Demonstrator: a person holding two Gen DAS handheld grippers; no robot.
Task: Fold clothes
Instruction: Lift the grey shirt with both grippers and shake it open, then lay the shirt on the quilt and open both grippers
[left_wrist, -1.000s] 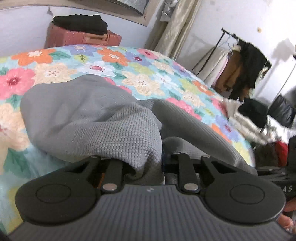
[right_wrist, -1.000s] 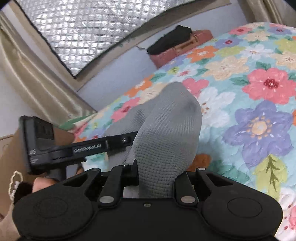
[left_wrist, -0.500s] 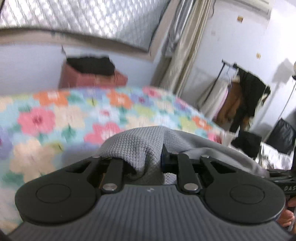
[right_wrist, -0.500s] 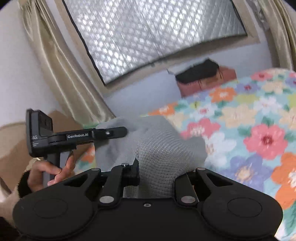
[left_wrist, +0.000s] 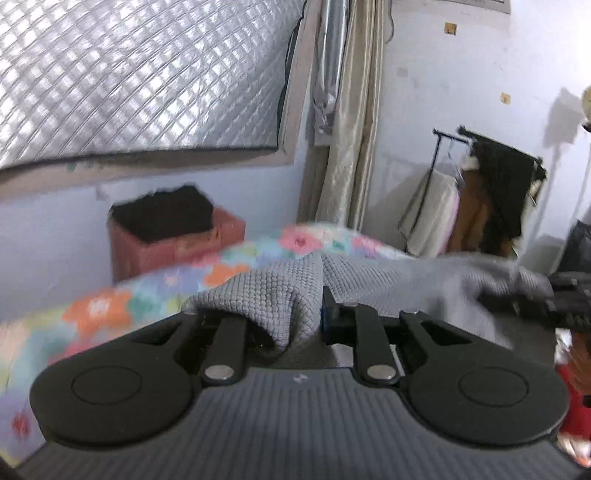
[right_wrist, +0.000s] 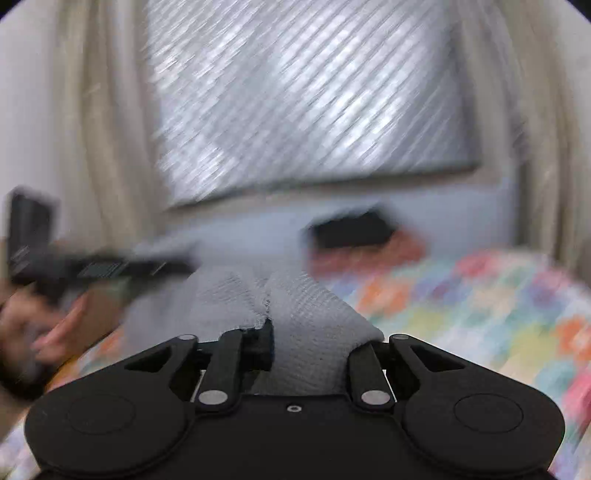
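Note:
A grey waffle-knit garment (left_wrist: 266, 295) is held up off the floral bedspread (left_wrist: 110, 306) between both grippers. My left gripper (left_wrist: 317, 314) is shut on one bunched edge of it. My right gripper (right_wrist: 273, 328) is shut on another edge of the same garment (right_wrist: 310, 325). The cloth stretches from the left gripper towards the right gripper (left_wrist: 554, 299), which shows at the right of the left wrist view. The left gripper (right_wrist: 110, 266) shows blurred at the left of the right wrist view. The fingertips are hidden under cloth.
A red suitcase (left_wrist: 173, 251) with black clothes (left_wrist: 166, 218) on top stands by the wall behind the bed. A quilted silver window cover (left_wrist: 129, 81) and beige curtains (left_wrist: 347, 129) are behind. A clothes rack (left_wrist: 487, 192) with hanging garments stands at the right.
Both grippers have risen and tilted up with the grey garment, lifting it off the bedspread. The views now show the window and wall, and the right wrist view is motion-blurred.

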